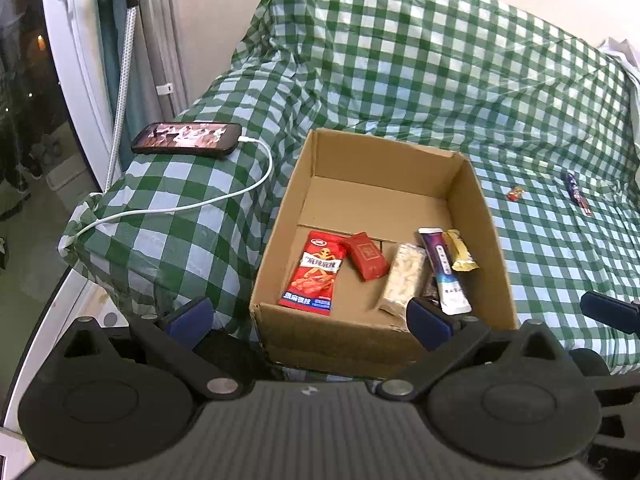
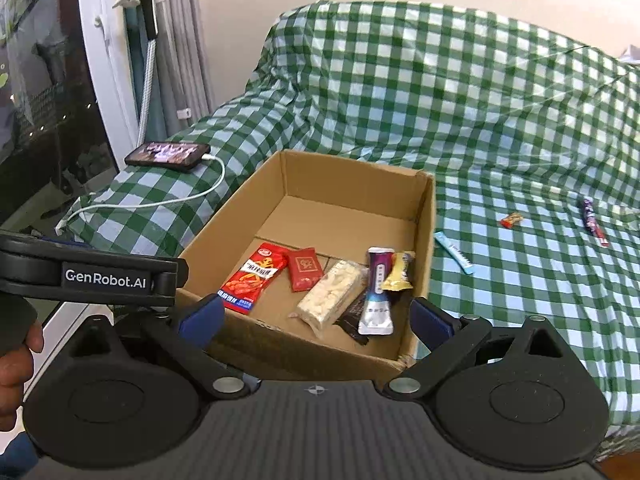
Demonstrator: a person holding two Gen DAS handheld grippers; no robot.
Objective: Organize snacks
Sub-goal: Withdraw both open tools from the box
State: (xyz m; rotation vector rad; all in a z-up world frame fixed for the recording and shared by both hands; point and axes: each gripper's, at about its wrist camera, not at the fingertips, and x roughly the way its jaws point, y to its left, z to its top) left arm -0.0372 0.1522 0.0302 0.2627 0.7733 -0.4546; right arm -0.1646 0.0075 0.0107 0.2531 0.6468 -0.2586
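At far left a dark window [image 2: 48,92] with a white frame stands beside grey curtains [image 2: 180,40], and a braided cable [image 1: 122,80] hangs down toward the bed. A phone [image 1: 187,139] with a lit screen lies on the green-and-white checked bed cover [image 1: 420,60], a white charging cable [image 1: 208,200] plugged into its right end.

To the right of the phone an open cardboard box [image 2: 224,232] sits on the bed. Inside, left to right: a red snack packet [image 2: 253,278] with Chinese writing too small to read, a small red packet [image 2: 305,269], a clear bag of pale pieces [image 2: 332,298], a purple-and-white stick pack [image 2: 377,296] and a yellow wrapper [image 2: 398,273]. A dark wrapper peeks out beneath them.

Right of the box, loose on the cover, lie a light blue stick [image 2: 454,252], a small red-orange candy [image 2: 511,220] and a purple bar [image 2: 594,221].

The left unit reads "GenRobot.AI" in the right wrist view, with a hand [image 2: 16,360] at its grip. The left claw [image 1: 308,318] hovers at the box's near wall, spread wide and holding nothing. The right claw [image 2: 318,318] hangs at the same near edge, likewise spread and bare.
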